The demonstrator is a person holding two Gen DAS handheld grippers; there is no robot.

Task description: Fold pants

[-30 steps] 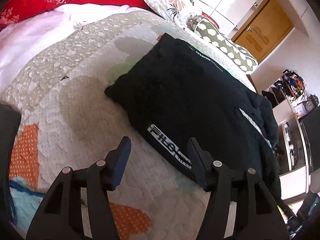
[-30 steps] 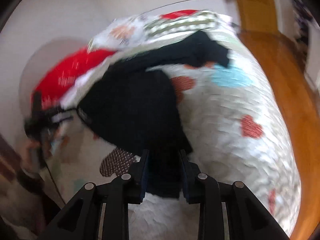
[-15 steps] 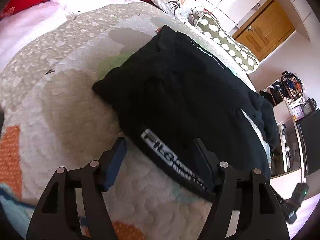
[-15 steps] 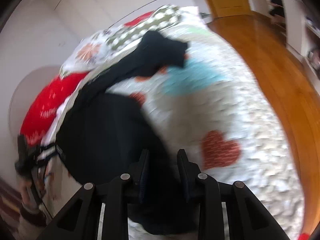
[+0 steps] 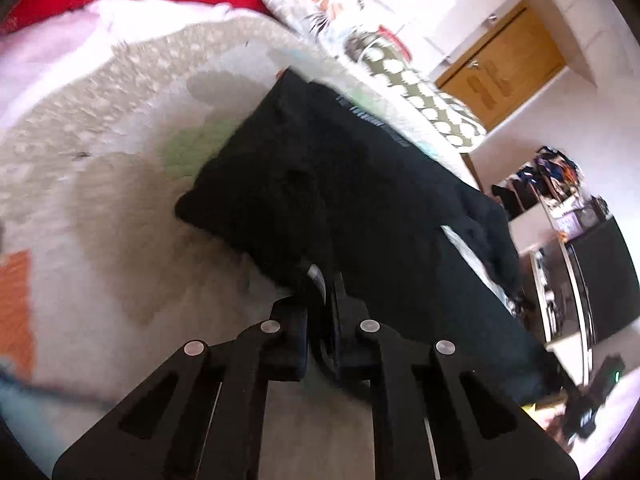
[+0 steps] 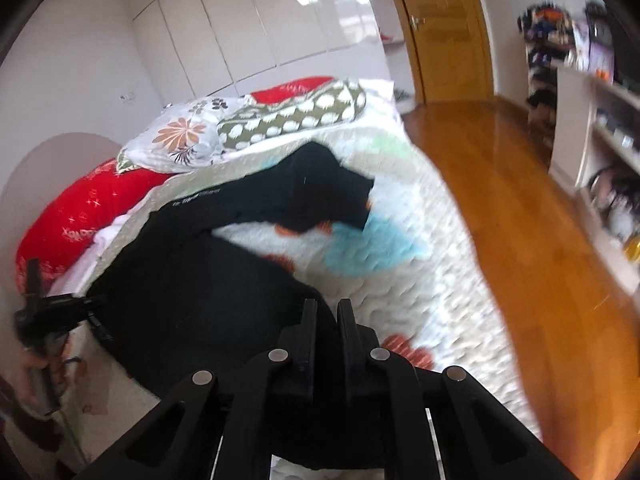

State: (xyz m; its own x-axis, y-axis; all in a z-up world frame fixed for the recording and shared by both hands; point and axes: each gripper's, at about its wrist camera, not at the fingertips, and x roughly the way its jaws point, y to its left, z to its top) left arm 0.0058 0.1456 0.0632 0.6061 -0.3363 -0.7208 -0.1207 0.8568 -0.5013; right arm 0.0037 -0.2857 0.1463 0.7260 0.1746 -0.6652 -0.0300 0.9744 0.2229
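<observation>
Your two grippers, all matte black

Your left gripper [image 5: 322, 292] and right gripper [image 6: 327, 320] share flat slim fingers, angular cut-out linkage arms and four round silver pivot screws each.

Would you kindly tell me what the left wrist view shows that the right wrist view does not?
Only the left wrist view shows the left tongs shut on the near edge of the black pants, beside a white logo strip.

Only the right wrist view shows the right tongs shut on the pants, one far leg end lying rumpled, and the wooden floor.

Both show the pants, patterned quilt, red pillow and wooden door.
</observation>
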